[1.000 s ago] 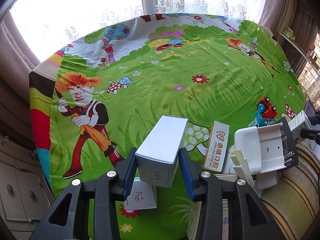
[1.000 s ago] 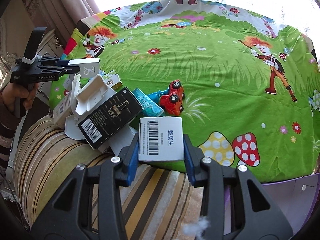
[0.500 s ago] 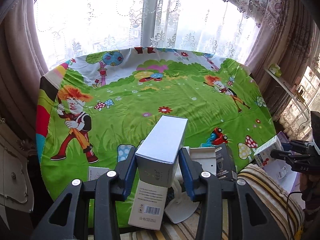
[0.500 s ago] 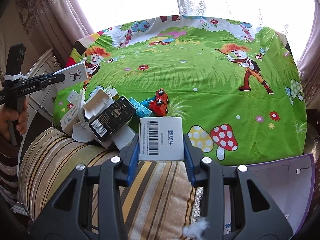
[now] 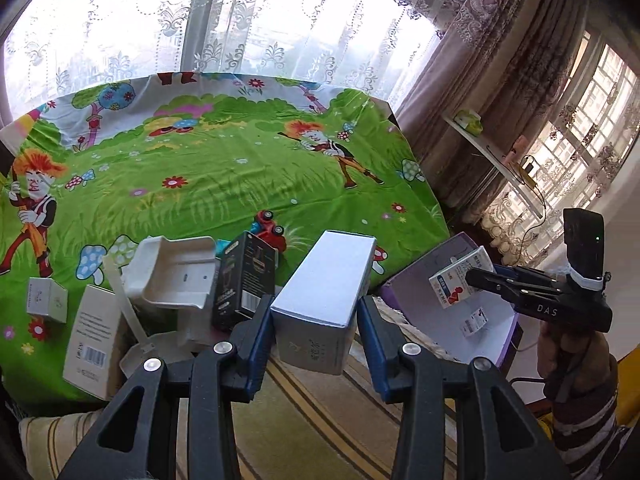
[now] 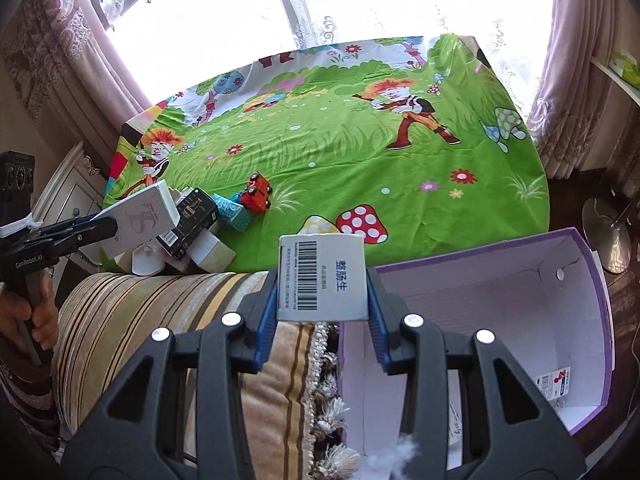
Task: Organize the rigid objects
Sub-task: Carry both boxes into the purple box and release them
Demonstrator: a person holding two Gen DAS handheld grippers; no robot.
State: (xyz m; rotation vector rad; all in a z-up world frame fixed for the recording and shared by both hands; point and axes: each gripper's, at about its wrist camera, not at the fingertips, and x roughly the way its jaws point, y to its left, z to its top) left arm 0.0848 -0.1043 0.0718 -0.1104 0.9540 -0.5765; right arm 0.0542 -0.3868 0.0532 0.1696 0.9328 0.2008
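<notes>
Right wrist view: purple storage box (image 6: 592,320) nearly bare (one small pack inside). Pile of boxes (image 6: 192,232) left on bed. Left gripper (image 5: 316,320) clamps silver carton (image 5: 328,280), right gripper (image 6: 322,312) clamps barcode box (image 6: 322,276) nr box rim.

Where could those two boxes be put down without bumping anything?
Most of the green cloth beyond the red toy car is bare, up to the window side. The purple box is mostly bare inside, with one small packet lying there. The pile of boxes by the striped cushion is crowded.
</notes>
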